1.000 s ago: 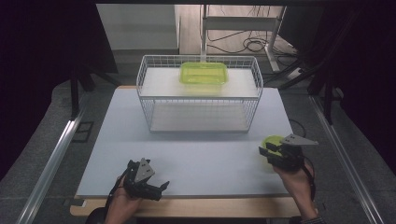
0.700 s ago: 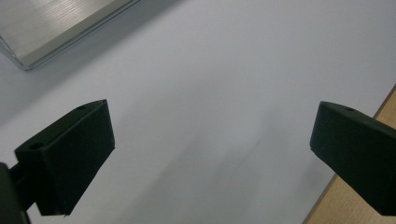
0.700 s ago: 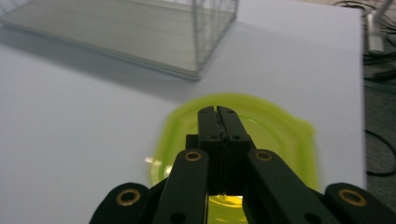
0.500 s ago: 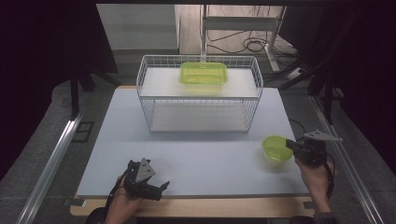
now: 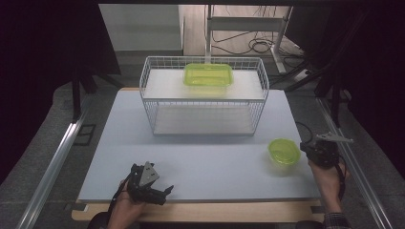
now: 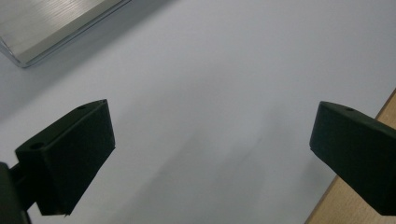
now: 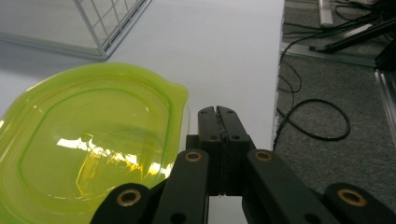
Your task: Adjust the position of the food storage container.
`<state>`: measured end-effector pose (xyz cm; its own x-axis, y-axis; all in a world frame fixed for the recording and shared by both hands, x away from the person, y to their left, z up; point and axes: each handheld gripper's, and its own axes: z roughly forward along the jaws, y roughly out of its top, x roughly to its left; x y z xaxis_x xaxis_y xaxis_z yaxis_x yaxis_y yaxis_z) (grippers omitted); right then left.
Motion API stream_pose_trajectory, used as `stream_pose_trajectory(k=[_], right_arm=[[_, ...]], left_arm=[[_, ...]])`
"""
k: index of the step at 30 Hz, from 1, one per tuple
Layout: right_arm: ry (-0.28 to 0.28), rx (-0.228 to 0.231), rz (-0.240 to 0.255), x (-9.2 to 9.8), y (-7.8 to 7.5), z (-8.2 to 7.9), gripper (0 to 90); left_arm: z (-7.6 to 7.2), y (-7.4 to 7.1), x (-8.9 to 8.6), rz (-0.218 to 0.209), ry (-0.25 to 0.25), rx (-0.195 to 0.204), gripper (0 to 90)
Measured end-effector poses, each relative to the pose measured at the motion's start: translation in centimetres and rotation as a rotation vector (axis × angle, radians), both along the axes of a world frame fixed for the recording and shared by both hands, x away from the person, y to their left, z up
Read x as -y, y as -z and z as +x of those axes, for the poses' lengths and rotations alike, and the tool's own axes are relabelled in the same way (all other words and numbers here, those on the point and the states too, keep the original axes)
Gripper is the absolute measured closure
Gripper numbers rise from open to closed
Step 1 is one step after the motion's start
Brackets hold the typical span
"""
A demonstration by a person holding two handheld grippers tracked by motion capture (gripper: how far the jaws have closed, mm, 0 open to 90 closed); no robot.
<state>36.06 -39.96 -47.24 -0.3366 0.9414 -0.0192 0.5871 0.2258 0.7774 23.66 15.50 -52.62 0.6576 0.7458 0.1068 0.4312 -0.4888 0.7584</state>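
Observation:
A round, clear green bowl [image 5: 284, 151] [image 7: 88, 149] stands upright on the white table [image 5: 205, 162] near its right edge. My right gripper [image 5: 304, 149] [image 7: 217, 112] lies just to the right of the bowl with its jaws pressed together and nothing between them, apart from the bowl's rim. My left gripper [image 5: 165, 191] [image 6: 210, 154] rests low at the table's front left, its jaws wide open over bare table top. A rectangular green container [image 5: 208, 75] sits on the upper shelf of the white wire basket [image 5: 143, 86].
The wire basket [image 7: 112, 28] takes up the back middle of the table. Beyond the table's right edge the floor carries cables [image 7: 317, 116], and metal rails [image 5: 57, 157] run along both sides. A wooden strip [image 5: 200, 210] borders the front edge.
My right gripper has drawn back to the right, away from the round green bowl, which stays on the table. Its jaws now stand shut. The left gripper has not moved.

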Motion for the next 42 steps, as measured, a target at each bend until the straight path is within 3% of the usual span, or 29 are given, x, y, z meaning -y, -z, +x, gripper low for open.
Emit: stream_pose_trajectory(k=[6,16,42], right_arm=[[-0.009,-0.021,-0.025,-0.7,0.5,0.3,88.5],[-0.037,-0.048,-0.012,-2.3,0.5,-0.4,88.5],[-0.209,-0.112,0.004,-8.4,0.6,-1.9,88.0]], left_arm=[[0.0,0.0,0.0,0.003,0.002,-0.002,0.0],[0.0,0.0,0.1,0.010,0.003,-0.002,0.0],[0.0,0.1,0.2,0.019,0.011,-0.002,0.1]])
